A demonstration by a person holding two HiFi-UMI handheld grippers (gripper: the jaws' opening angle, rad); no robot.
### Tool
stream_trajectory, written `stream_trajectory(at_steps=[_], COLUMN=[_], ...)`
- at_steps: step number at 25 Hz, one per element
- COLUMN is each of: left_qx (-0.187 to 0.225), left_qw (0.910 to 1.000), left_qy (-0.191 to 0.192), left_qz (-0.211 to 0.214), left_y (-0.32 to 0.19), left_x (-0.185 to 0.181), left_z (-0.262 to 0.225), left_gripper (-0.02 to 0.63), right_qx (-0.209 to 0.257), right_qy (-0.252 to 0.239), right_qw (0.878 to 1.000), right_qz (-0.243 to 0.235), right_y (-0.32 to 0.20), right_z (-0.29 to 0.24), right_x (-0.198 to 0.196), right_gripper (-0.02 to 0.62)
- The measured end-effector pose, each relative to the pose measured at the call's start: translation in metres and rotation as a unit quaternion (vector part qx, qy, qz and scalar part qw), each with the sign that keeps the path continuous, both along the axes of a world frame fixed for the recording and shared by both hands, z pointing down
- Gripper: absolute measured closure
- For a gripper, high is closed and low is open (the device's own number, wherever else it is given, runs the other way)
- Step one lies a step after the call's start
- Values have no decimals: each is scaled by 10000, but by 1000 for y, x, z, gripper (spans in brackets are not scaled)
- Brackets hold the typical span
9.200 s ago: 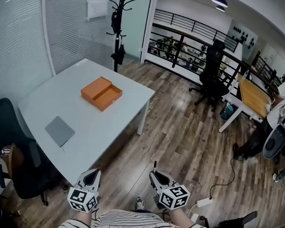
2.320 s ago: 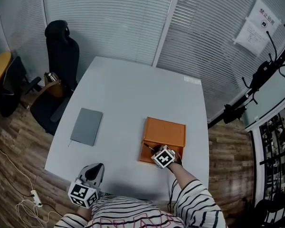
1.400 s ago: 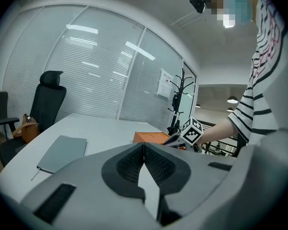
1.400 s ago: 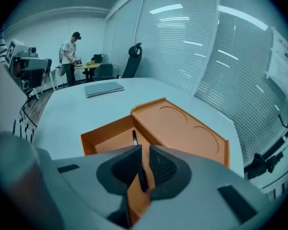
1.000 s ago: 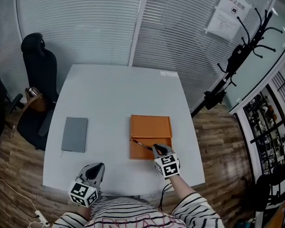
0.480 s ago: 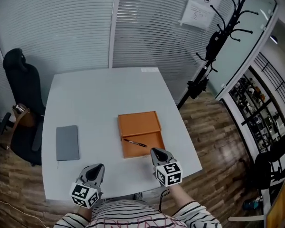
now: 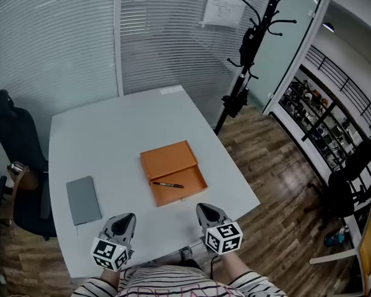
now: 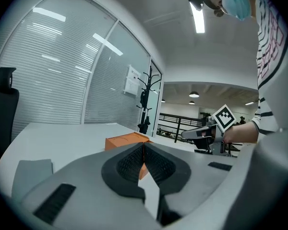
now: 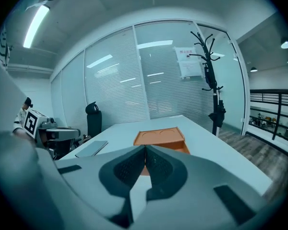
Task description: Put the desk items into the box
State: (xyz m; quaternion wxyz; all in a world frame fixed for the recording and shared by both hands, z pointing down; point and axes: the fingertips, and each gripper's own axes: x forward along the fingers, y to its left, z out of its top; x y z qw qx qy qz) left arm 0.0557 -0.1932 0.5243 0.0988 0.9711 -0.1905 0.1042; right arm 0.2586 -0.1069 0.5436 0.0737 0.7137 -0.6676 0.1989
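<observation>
Box: orange box, shallow and rectangular, lying flat on the table towards its right side. It shows as two halves side by side. The far half is a plain flat orange panel; the right gripper view shows two curved marks on it. The near half is an open tray with a low rim.
Pen: slim dark pen lying flat inside the open tray, crosswise, close to the line where the two halves meet.
Notebook: grey closed notebook flat on the table, well to the left of the box and outside it, near the table's front left corner.
Left gripper: held low over the near table edge, apart from every item. Its own view shows both ribbed pads pressed together with nothing between them.
Right gripper: held over the near table edge, just short of the tray's front rim and not touching it. Its own view shows the jaws closed against each other and empty, aimed at the box.
Marker cubes: one on each gripper, at the rear end, nearest the person.
Surroundings: black office chair at the table's left side; black coat stand beyond the far right corner; wooden floor to the right.
</observation>
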Motion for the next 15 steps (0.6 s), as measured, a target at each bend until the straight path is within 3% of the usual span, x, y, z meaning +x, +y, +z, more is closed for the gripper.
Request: stream_trajectory(at_steps=[5,15], left_qx=[79,7], left_qw=[9997,9991], left_qy=[0,-21], left_qz=[236,434], left_y=[1,11], left_x=[-3,-19], left_z=[-3,6], left_gripper=[583,583], right_qx=[50,94], right_qy=[-274,-365], right_qw=[9987,9953], right_qz=[417,890], right_y=[28,63], right_z=[9,15], right_x=[-13,-32], right_gripper=[569,569])
